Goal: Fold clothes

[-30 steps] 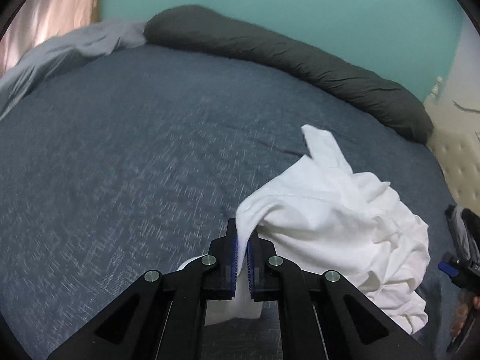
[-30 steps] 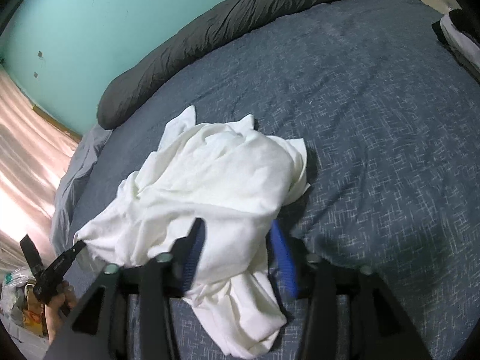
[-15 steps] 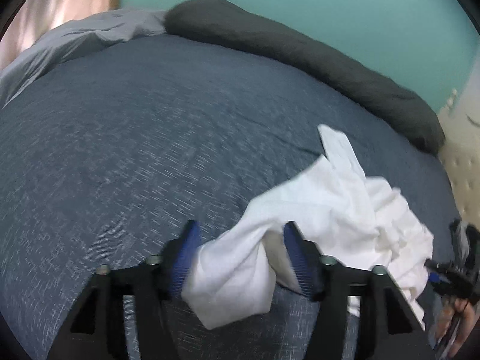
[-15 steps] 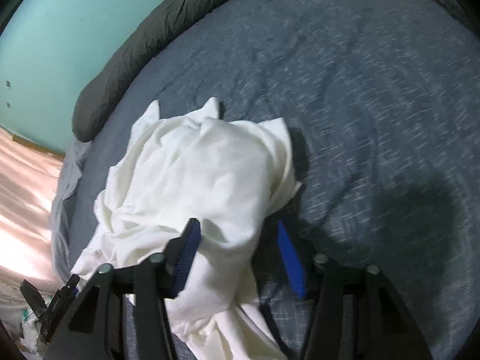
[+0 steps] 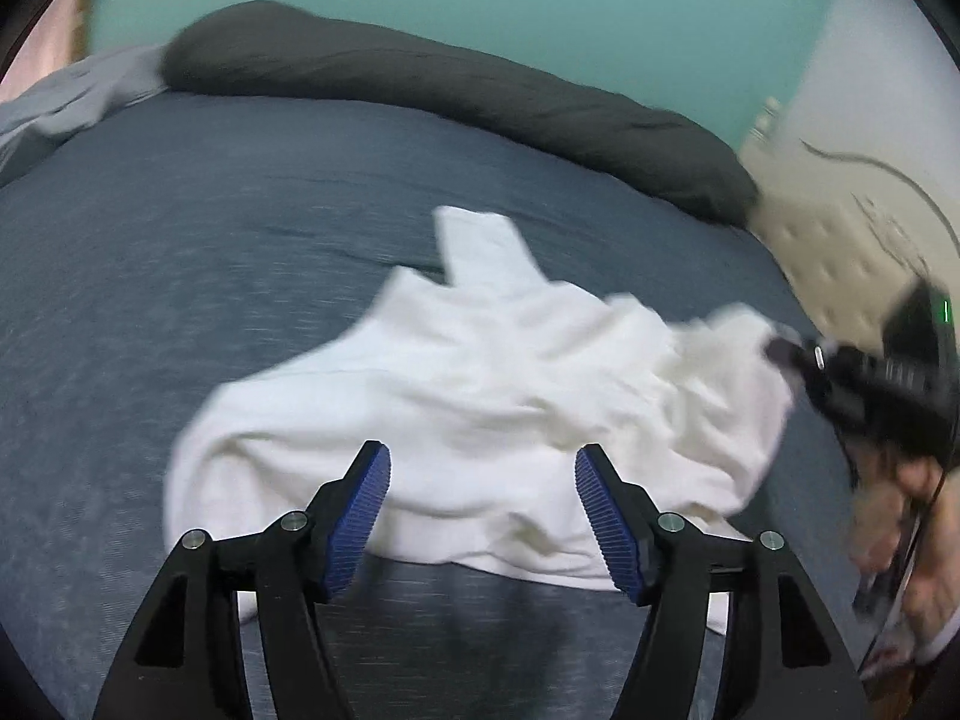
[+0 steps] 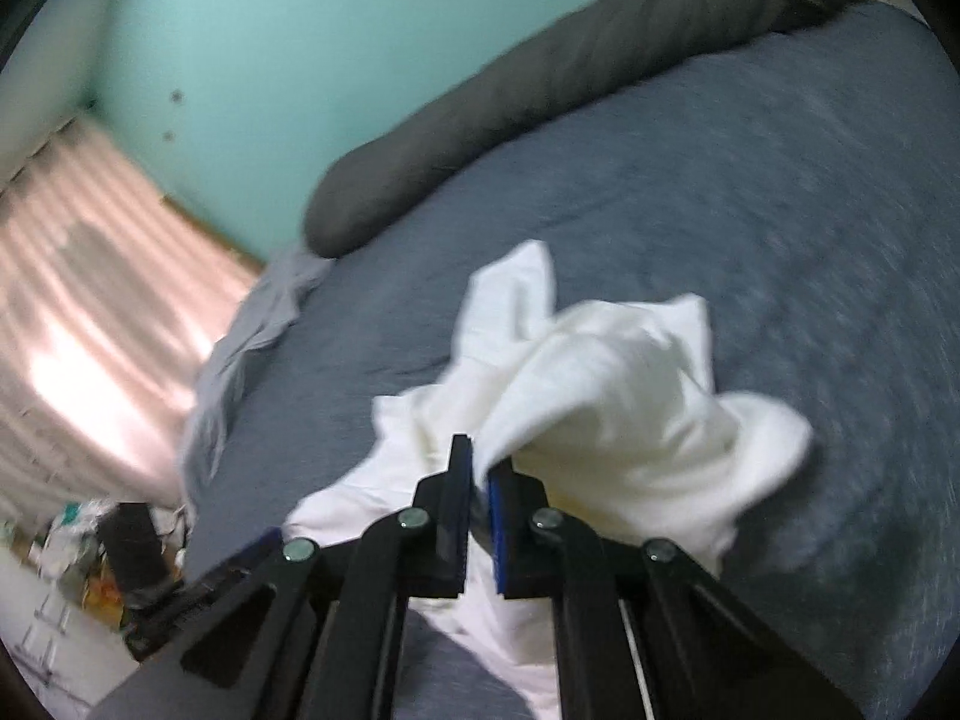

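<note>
Holding a pinch of the white garment point(image 6: 606, 396) in my right gripper point(image 6: 478, 480), I have its jaws clamped together on a raised fold, having just closed on it. My left gripper point(image 5: 483, 498) has just been opening; its blue pads point(image 5: 360, 516) now stand wide apart with the cloth lying loose between and beneath them, gripped by neither.

The garment sits crumpled in a heap on the blue bed point(image 5: 180, 252), towards the near edge, well short of the dark bolster point(image 5: 420, 84) along the far edge.

My worry is that I hold only one point. If I lift from here, the rest will likely hang in a bundle and twist instead of spreading flat. The pinch also looks thick; I may have caught more than one layer, though blur makes that hard to judge. Pulling then would drag hidden folds along. The left gripper needs a clean hem or corner, and in this bunching it could easily seize a mid-panel ridge instead.
</note>
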`<action>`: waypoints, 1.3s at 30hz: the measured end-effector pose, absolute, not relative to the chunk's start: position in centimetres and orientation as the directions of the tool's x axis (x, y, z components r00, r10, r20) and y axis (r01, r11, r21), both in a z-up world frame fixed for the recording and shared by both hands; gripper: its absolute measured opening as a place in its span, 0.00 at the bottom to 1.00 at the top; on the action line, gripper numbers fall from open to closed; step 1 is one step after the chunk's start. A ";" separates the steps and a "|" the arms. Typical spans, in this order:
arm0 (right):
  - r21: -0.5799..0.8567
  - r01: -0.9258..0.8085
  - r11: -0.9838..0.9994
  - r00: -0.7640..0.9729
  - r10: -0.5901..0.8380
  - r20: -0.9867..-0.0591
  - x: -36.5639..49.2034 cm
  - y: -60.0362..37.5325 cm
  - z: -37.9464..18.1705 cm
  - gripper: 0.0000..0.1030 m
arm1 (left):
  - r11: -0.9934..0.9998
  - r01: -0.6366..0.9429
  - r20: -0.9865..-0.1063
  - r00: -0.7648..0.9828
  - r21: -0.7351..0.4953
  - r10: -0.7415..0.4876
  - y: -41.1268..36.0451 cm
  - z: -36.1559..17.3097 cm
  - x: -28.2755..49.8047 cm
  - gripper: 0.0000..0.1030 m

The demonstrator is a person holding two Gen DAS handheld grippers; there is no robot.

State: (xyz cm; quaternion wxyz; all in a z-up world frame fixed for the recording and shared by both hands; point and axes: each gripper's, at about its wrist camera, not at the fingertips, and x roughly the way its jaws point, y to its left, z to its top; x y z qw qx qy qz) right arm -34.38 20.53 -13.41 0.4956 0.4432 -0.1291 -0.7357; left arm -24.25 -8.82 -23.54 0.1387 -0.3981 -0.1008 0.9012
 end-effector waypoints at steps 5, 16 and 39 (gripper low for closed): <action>0.644 0.678 -0.354 0.026 -0.865 -0.502 -32.7 17.3 -12.0 0.05 | -0.941 -0.183 -0.713 -0.616 -0.285 0.336 -7.2 -24.9 -24.8 0.68; 0.577 0.651 -0.493 0.049 -0.731 -0.680 -32.4 16.9 -15.7 0.17 | -0.920 -0.196 -0.716 -0.581 -0.339 0.387 -6.5 -25.8 -25.3 0.69; 0.614 0.368 -0.698 -0.252 -0.711 -0.656 -33.2 31.7 -18.5 0.39 | -0.855 -0.437 -0.729 -0.483 -0.279 0.485 6.6 -26.2 -24.7 0.83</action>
